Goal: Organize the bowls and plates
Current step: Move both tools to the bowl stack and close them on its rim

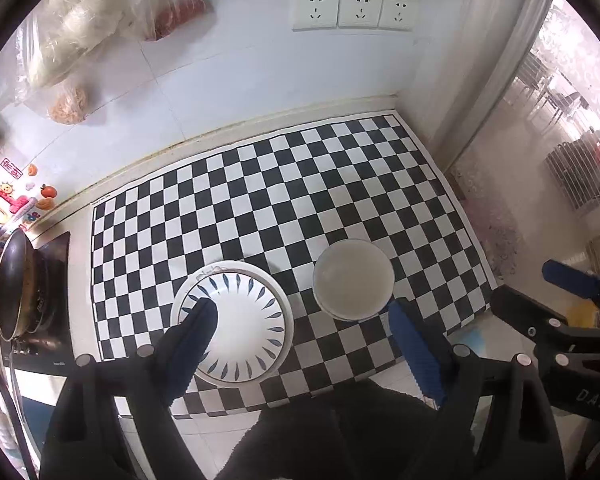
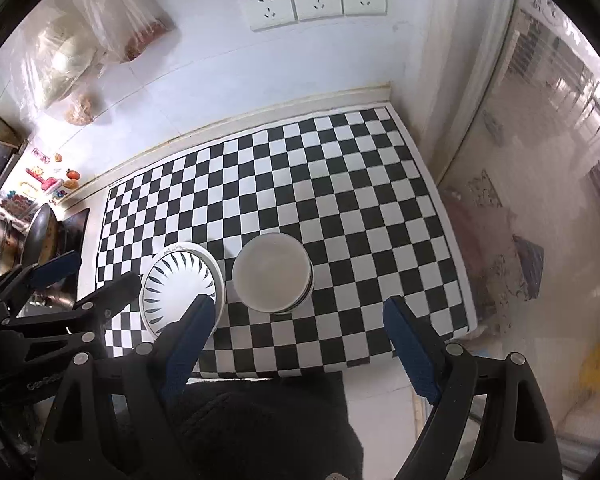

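Observation:
A white plate with dark leaf marks [image 1: 240, 328] lies on the checkered mat [image 1: 300, 184], stacked on another white plate. To its right stands a stack of plain white bowls [image 1: 352, 278]. My left gripper [image 1: 300, 304] is open and empty above the mat's near edge, its left finger over the plate. In the right wrist view the plate [image 2: 180, 280] and the bowls [image 2: 272, 272] sit side by side. My right gripper [image 2: 300, 304] is open and empty, hovering near the bowls. The right gripper also shows in the left wrist view [image 1: 540, 292], and the left gripper shows in the right wrist view [image 2: 88, 276].
A stove with a metal pan [image 1: 12, 292] stands left of the mat. Plastic bags [image 1: 72, 40] hang on the tiled wall, with wall sockets [image 1: 352, 8] above. A window [image 1: 560, 140] bounds the right side. The counter's front edge is just below the mat.

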Available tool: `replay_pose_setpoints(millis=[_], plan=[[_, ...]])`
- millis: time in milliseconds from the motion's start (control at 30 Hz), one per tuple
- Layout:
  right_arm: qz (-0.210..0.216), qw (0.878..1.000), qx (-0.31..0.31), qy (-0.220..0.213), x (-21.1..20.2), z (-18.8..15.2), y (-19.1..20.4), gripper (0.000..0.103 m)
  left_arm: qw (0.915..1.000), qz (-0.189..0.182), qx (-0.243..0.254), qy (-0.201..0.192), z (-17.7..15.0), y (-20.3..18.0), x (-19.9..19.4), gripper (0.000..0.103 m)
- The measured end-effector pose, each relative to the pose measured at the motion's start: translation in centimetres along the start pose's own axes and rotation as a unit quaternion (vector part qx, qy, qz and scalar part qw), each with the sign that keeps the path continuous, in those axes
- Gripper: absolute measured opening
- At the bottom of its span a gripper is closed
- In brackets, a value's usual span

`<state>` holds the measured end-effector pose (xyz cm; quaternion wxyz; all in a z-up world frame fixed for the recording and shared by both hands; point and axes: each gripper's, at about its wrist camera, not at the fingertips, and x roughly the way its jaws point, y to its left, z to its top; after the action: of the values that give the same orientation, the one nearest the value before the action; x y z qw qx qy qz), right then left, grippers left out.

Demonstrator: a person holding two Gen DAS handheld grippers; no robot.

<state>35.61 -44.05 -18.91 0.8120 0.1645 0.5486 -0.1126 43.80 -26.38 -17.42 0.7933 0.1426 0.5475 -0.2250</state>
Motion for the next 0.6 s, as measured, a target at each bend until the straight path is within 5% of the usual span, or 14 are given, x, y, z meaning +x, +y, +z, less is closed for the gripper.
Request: replay_pose_setpoints(millis=[200,433,500,600], plan=[[0.008,1.0,0.025,0.011,2.7,0.4,-1.4,0.088,1.0,-0.004,-0.008,-0.004,0.6,-0.1,2.5,0.088],[0.032,0.997,0.062,0.036,8.5,1.5,-3.6,0.088,0.9989,-0.018,-0.016,0.041,1.8,0.5,9.6,0.087],[0.038,0.996,0.069,0.047,10.2,1.7,-4.1,0.088,0.9983,-0.025,-0.017,0.05,2.0,0.7,11.1,0.065],[0.046,0.993,0.08,0.071,13.1,1.7,-4.9,0.088,0.9965,-0.03,-0.017,0.077,2.3,0.8,13.6,0.047]])
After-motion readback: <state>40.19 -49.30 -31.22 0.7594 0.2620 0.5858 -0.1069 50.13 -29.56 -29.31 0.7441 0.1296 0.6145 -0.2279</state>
